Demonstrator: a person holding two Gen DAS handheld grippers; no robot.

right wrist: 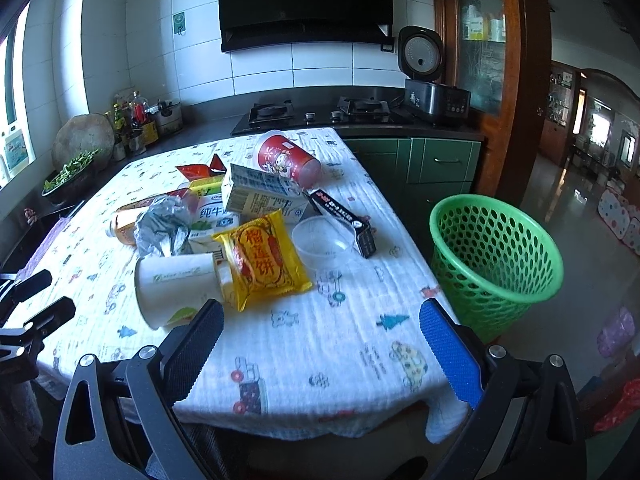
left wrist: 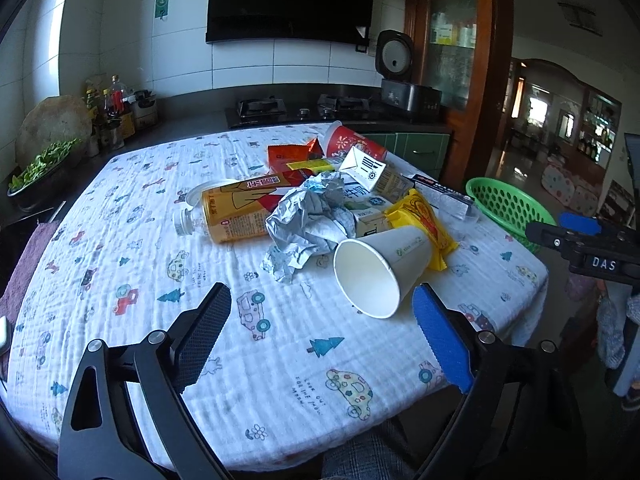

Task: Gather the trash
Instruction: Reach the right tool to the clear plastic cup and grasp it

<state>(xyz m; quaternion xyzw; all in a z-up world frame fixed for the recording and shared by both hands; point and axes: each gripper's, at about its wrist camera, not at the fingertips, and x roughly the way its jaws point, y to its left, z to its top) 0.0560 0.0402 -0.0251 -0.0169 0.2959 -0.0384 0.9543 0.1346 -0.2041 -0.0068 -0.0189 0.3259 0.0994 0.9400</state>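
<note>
Both claws, left (left wrist: 322, 308) and right (right wrist: 322, 320), gape empty; the paper cup (left wrist: 376, 268) just ahead looks light, crushable: pinch its rim gently.

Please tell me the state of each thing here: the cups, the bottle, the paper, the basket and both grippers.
White paper cup: on its side, empty.
Red cup: on its side.
Orange bottle: lying down, cap on.
Grey paper: crumpled.
Yellow snack packet: lying flat, looks sealed.
Clear plastic tub: upright, empty.
Green basket: upright on the floor, apparently empty.
Left gripper: jaws open, empty.
Right gripper: jaws open, empty.
</note>
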